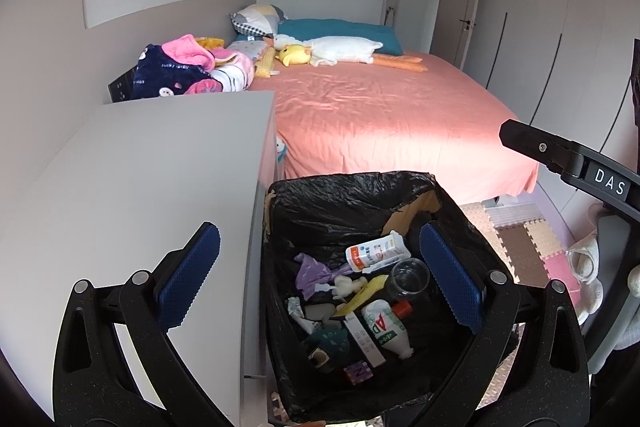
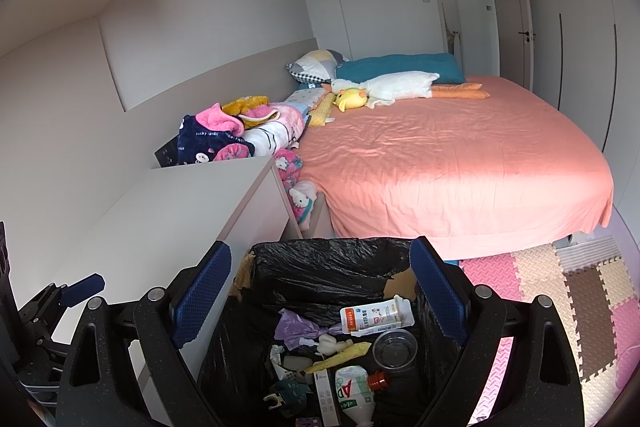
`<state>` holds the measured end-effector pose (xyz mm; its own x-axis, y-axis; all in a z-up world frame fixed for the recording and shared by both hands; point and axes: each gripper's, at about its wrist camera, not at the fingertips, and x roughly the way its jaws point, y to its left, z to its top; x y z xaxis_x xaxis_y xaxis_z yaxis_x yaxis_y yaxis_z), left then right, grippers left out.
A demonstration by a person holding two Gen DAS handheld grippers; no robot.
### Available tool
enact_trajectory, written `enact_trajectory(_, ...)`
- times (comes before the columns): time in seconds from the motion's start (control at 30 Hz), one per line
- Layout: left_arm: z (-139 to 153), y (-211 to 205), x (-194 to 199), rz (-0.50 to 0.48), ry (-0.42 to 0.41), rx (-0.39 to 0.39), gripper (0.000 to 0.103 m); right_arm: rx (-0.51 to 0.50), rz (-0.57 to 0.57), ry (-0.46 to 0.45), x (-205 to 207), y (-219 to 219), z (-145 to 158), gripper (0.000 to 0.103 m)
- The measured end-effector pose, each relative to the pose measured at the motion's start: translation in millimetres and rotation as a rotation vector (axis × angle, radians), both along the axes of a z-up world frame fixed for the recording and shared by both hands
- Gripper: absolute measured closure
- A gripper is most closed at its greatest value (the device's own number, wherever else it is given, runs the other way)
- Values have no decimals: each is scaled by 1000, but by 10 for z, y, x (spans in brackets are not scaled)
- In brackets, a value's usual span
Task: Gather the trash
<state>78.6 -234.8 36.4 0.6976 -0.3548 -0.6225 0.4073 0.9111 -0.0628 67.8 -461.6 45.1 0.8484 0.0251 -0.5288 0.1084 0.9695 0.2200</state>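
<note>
A bin lined with a black bag (image 1: 344,199) (image 2: 320,263) stands on the floor beside a white desk. It holds several pieces of trash: a white and orange carton (image 1: 376,251) (image 2: 376,315), a purple wrapper (image 1: 312,271) (image 2: 298,327), a clear cup (image 1: 410,277) (image 2: 394,347) and a white AD bottle (image 1: 386,327) (image 2: 354,391). My left gripper (image 1: 320,279) is open and empty above the bin. My right gripper (image 2: 320,307) is open and empty above the bin too. The right gripper's body (image 1: 560,155) shows at the right of the left wrist view. A left fingertip (image 2: 82,289) shows in the right wrist view.
The white desk (image 1: 160,163) (image 2: 180,203) is left of the bin. A bed with an orange sheet (image 1: 380,115) (image 2: 460,163), plush toys and folded blankets (image 1: 188,71) lies behind. Foam floor mats (image 2: 560,291) lie to the right. Wardrobe doors line the far right wall.
</note>
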Motion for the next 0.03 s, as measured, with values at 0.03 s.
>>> enact_trajectory(0.03, 3, -3, 0, 2, 0, 2, 6, 2, 0, 0, -1, 2, 5, 12)
